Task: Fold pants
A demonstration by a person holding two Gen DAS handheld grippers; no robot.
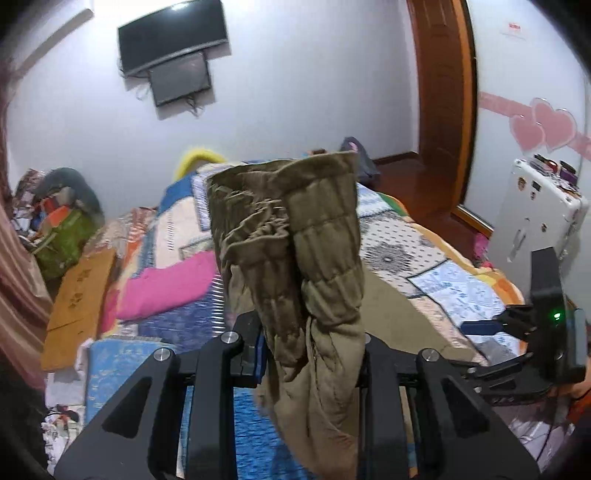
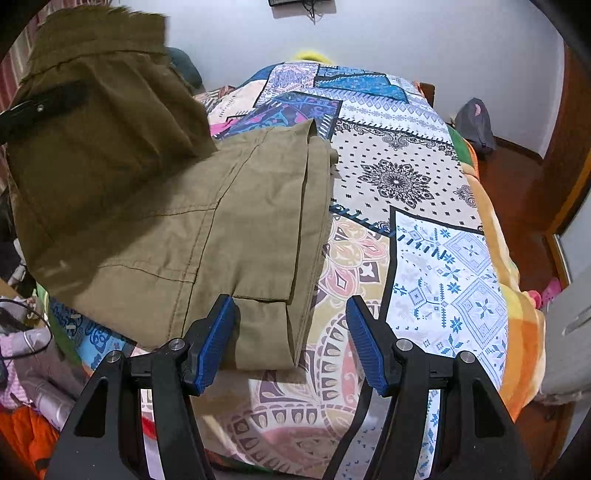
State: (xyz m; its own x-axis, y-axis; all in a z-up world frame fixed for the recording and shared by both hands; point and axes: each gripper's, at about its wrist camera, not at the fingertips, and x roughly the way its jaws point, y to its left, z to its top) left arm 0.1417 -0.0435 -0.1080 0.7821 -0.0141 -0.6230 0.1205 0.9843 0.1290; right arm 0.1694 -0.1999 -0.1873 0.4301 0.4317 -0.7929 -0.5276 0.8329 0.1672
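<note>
I see a bed covered by a patchwork quilt in a white-walled room, with a TV on the far wall and a wooden door to the right. My left claw is clenched on a bunched part of the olive pants, lifted off the bed. The rest lies flat on the quilt. My right claw is released, just above the pants' near edge.
</note>
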